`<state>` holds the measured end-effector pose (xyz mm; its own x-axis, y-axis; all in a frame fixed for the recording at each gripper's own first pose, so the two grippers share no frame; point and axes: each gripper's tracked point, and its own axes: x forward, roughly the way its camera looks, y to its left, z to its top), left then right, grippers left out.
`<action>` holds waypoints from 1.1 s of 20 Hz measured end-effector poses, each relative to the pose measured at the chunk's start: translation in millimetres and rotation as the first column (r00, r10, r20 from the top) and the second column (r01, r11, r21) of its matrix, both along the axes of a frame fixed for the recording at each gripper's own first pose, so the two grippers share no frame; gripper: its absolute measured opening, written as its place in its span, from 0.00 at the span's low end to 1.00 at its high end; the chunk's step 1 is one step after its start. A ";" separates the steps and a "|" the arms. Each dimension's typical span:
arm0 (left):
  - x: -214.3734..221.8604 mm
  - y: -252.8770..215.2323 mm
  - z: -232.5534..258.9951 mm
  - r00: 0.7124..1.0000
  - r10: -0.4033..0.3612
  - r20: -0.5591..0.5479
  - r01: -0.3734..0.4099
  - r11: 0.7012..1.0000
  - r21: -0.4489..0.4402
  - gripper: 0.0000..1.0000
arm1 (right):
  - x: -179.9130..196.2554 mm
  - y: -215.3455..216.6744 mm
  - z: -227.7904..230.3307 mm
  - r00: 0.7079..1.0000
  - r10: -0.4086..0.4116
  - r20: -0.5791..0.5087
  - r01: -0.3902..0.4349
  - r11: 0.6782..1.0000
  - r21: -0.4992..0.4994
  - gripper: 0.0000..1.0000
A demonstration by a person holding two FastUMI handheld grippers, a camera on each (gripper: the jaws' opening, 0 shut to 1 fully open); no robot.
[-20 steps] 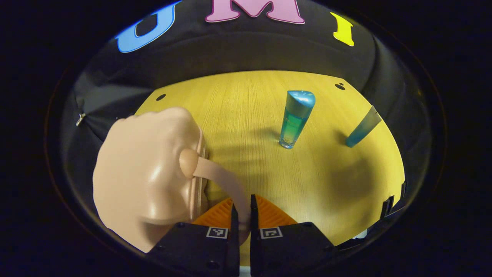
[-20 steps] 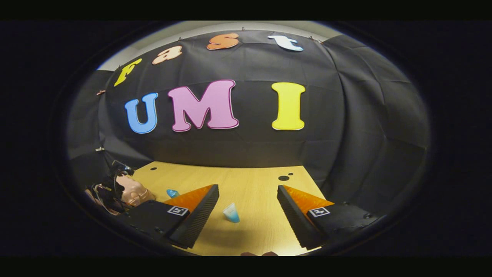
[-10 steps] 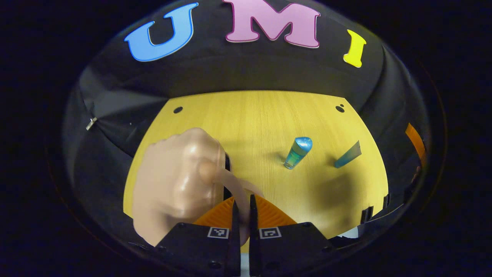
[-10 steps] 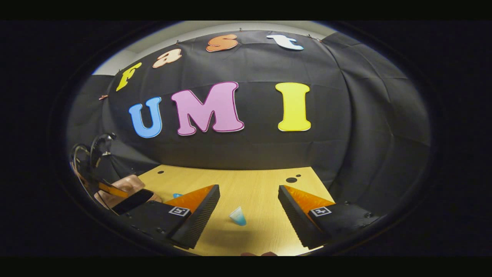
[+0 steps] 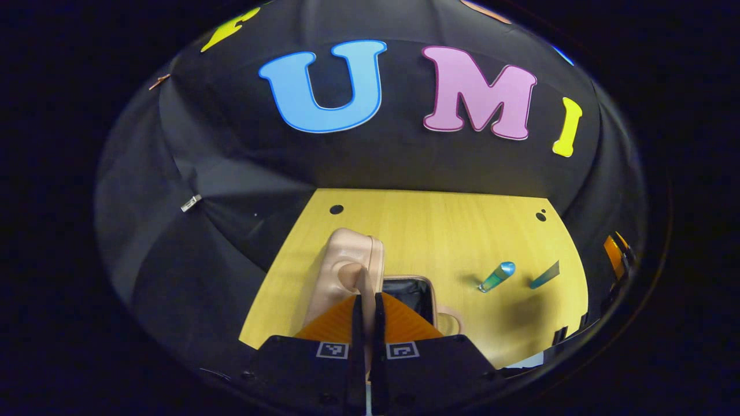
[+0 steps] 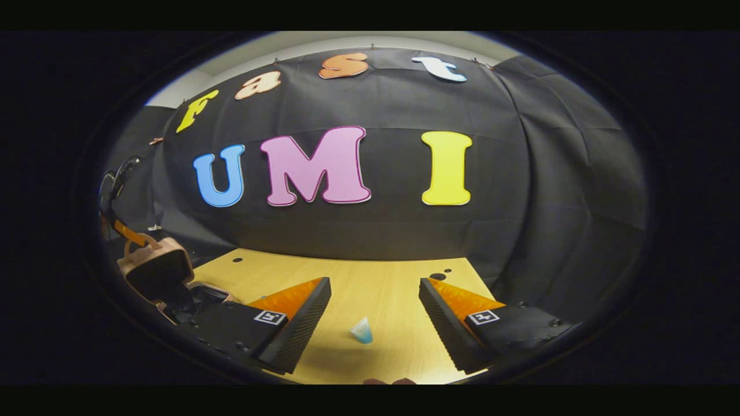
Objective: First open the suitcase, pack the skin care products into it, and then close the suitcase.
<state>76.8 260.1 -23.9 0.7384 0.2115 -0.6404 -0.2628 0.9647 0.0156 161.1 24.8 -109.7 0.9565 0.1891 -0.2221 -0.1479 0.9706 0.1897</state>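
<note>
1. Yellow wood makes the table (image 5: 439, 231) in our booth, with black cloth hung behind it.

2. Nearest to us in the left gripper view, our left gripper (image 5: 366, 303) has its two fingers pressed tight on the thin handle (image 5: 359, 284) of the suitcase lid (image 5: 346, 260). We hold it by the handle because that is the easy part to pinch and pull.

3. Just past the fingers, the little peach suitcase (image 5: 442, 316) lies open on the table. The lid stands up and the dark inside (image 5: 411, 293) shows. We think we hold the lid up so it will not fall shut.

4. Farther on, well apart from the case, a small blue-green bottle (image 5: 496, 276) and a blue-green tube (image 5: 544, 276) wait on the table. Both are outside the case, so we think packing has not started.

5. In the right gripper view, our right gripper (image 6: 374, 315) is wide open and holds nothing. The tube (image 6: 362, 330) sits on the table between its fingers but farther away. We think it is lined up there to pick up the tube next.

6. Far to the left in that view, the raised lid (image 6: 157, 268) shows too.
</note>
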 end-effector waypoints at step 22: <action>-31.9 347.4 -310.7 0.970 0.225 -0.091 -0.241 0.935 -0.260 0.10 | -66.1 143.0 47.2 0.991 -0.125 -0.046 0.117 0.981 -0.157 0.95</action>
